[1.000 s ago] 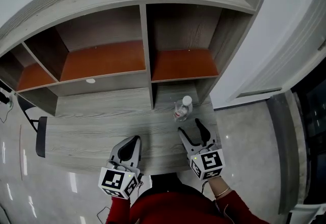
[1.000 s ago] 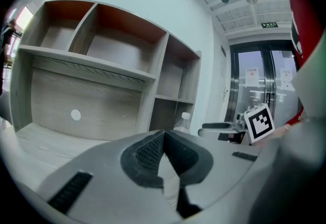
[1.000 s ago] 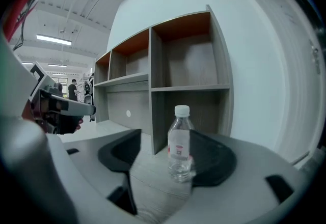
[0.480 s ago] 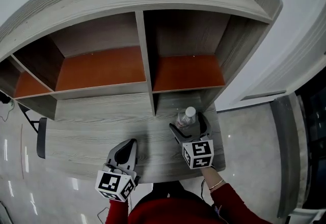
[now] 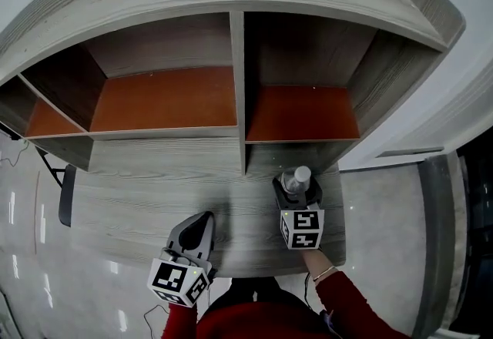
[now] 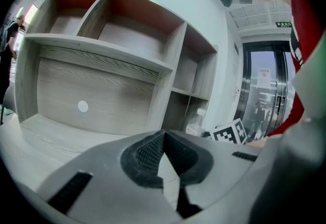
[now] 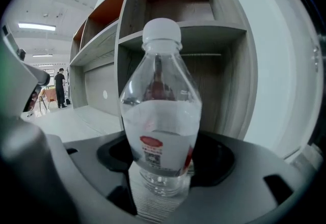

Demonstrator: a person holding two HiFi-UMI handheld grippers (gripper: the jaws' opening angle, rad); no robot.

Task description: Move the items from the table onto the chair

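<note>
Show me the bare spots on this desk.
The desk top left of the left gripper, out to its left edge, is bare; so are the orange shelf bays. Crowded only at the right: the right gripper, jaws just closing on the water bottle.

A clear bottle (image 7: 162,116) was noted, white-capped, red-labelled. Grey wood grain was recorded on the table (image 5: 139,199), orange-brown on the shelf floors (image 5: 166,99). A red sleeve (image 5: 254,322) was logged.

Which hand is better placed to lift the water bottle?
Right. The right gripper has just been closing its jaws around the clear plastic water bottle; the left gripper is shut, well aside.
</note>
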